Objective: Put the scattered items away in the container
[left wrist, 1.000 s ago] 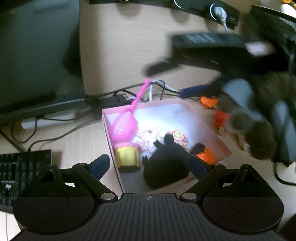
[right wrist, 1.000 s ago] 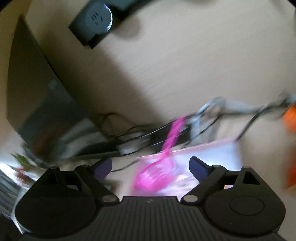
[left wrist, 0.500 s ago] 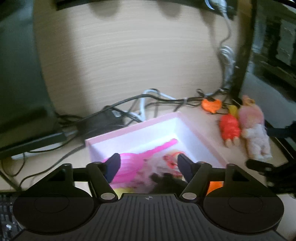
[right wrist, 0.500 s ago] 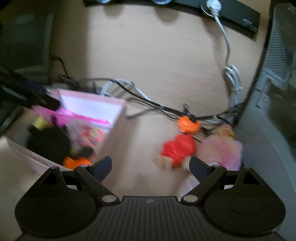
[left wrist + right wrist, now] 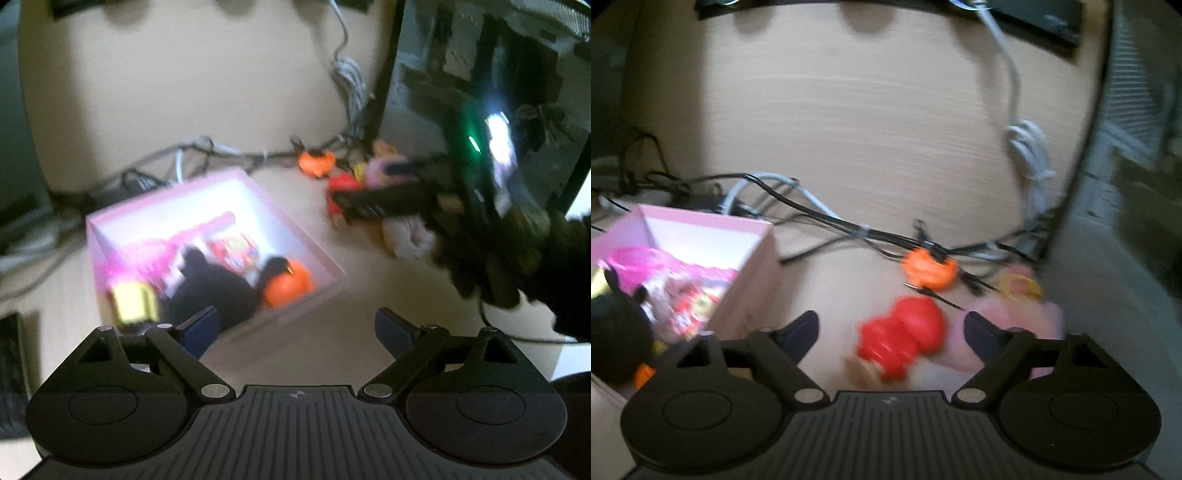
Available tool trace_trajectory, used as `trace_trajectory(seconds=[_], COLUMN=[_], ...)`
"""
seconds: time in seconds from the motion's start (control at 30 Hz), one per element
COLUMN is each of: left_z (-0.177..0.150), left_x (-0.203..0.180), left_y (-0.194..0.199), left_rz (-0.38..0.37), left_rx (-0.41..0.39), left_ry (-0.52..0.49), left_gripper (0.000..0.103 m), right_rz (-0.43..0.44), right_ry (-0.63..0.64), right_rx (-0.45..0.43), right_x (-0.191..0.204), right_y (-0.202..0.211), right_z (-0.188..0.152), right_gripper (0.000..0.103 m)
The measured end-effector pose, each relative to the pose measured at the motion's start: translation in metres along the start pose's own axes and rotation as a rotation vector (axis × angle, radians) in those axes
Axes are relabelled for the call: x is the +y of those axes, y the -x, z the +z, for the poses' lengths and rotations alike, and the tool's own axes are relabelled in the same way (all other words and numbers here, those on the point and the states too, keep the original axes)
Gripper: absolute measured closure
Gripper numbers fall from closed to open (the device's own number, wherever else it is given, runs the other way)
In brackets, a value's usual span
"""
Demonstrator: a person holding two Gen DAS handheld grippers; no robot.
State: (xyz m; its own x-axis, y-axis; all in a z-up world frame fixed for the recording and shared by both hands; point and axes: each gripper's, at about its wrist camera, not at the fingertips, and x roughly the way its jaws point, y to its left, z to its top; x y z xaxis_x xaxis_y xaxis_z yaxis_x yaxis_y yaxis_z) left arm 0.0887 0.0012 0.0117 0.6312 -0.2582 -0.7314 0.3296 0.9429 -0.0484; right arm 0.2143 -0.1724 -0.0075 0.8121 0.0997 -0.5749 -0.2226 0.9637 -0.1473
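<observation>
A pink box (image 5: 295, 236) sits on the desk and holds a pink scoop (image 5: 147, 251), a yellow toy (image 5: 131, 301), a black plush (image 5: 218, 288) and an orange ball (image 5: 288, 284). My left gripper (image 5: 299, 328) hovers open and empty near the box's front right corner. To the right of the box (image 5: 753, 258) lie a red toy (image 5: 905, 336), a pink doll (image 5: 1023, 306) and a small orange toy (image 5: 929, 269). My right gripper (image 5: 890, 328) is open, with the red toy low between its fingers. The left wrist view shows that gripper (image 5: 369, 201) blurred over the red toy (image 5: 343, 184).
Black and white cables (image 5: 820, 214) run along the desk behind the box and tangle around the orange toy. A computer case (image 5: 480, 92) stands at the right, close behind the doll. A monitor base (image 5: 22, 218) and keyboard corner (image 5: 11, 354) are at the left.
The right gripper has dropped closer to the red toy, which now lies between its fingers. The left gripper has drawn back and swung right, away from over the box.
</observation>
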Motion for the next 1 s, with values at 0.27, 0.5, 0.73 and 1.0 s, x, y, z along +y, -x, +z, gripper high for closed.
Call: trace_trajectory(seconds=[0.27, 0.5, 0.73, 1.0], left_z=[-0.019, -0.022, -0.031, -0.046], left_x=[-0.014, -0.017, -0.026, -0.041], left_y=[0.005, 0.008, 0.02, 0.03], left_rz=[-0.023, -0.011, 0.008, 0.007], left_rx=[0.046, 0.066, 0.042, 0.034], left_ry=[0.044, 0.045, 0.043, 0.035], left_gripper=[0.008, 0.007, 0.007, 0.007], right_rz=[-0.246, -0.242, -0.112, -0.03], right_ry=[-0.16, -0.295, -0.407, -0.255], right_rx=[-0.021, 0.061, 0.084, 0.063], right_x=[-0.022, -0.046, -0.067, -0.061], right_y=[0.007, 0.009, -0.008, 0.058], right_z=[-0.018, -0.059, -0.06, -0.076], right_gripper=[0.027, 0.013, 0.023, 0.034])
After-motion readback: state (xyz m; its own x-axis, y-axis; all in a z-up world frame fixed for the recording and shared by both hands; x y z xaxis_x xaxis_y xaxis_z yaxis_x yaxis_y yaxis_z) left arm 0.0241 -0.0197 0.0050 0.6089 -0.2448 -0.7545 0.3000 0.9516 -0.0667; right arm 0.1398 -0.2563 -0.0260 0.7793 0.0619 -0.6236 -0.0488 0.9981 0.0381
